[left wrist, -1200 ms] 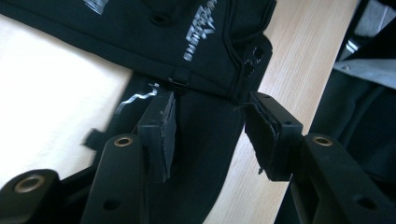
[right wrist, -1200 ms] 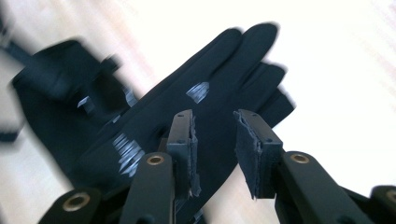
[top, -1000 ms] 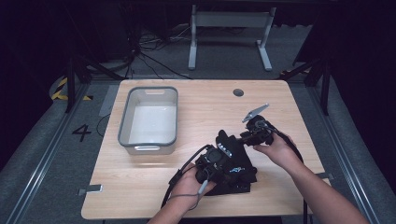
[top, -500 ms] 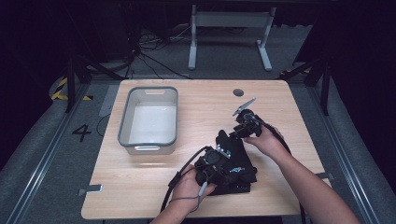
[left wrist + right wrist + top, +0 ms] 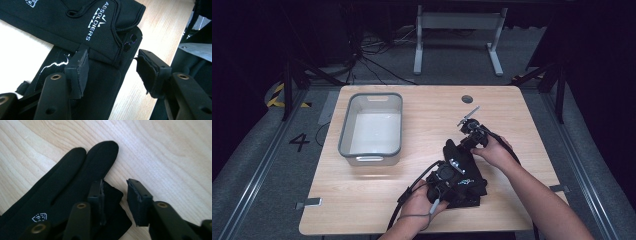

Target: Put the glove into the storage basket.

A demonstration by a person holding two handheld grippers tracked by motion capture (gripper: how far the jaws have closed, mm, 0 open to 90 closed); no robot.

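Black fabric is what both tongs are working at: a pair of gloves (image 5: 462, 175) lying flat on the wooden surface (image 5: 422, 125), low and right of centre in the high view, well apart from the grey bin (image 5: 371, 127) at upper left.

In the high view the gloves' long axis runs from lower right up toward the left, cuff end nearer the person, fingertips pointing up the frame. The left tongs (image 5: 112, 70) sit at the cuff end; in the left gripper view they stand wide open, straddling the cuff edge near the white lettering, with nothing pinched. The right tongs (image 5: 115, 200) are at the fingertip end; in the right gripper view they are also parted, the left pad over a black finger (image 5: 110, 195), the right pad over bare wood, so nothing is clamped.

My judgement: each pair already faces its own end of the gloves, so the coming grip depends on closing across the fabric edge, not along it.
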